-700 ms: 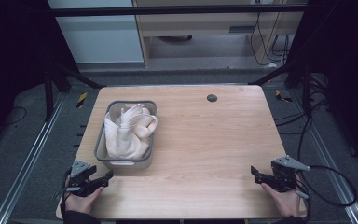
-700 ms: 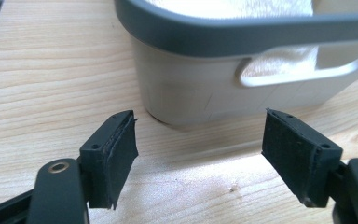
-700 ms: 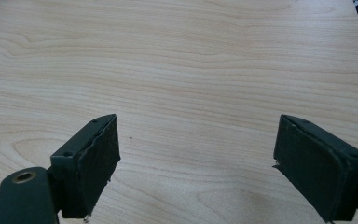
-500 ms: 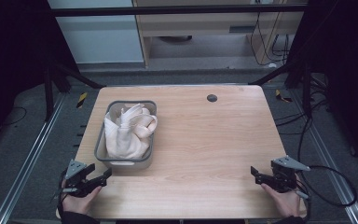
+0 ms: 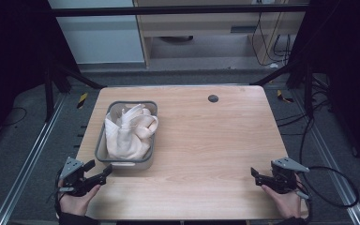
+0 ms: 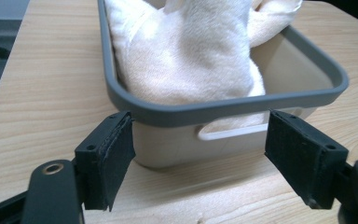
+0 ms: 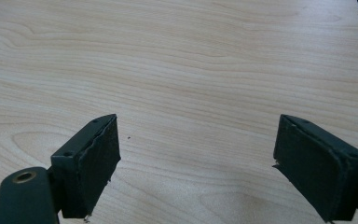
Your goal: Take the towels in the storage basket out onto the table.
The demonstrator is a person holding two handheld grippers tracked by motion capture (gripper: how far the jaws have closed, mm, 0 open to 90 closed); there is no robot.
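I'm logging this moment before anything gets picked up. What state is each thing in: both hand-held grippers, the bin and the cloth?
Left hand-held gripper: open, empty, jaws facing the bin's near wall.
Right hand-held gripper: open, empty, over bare table.
Grey bin: upright on the table, ungripped.
Cream cloth: crumpled, heaped inside the bin, rising above its rim.

No words to read

There are no letters, numbers, brand names or signs that can be read on anything in these pictures.
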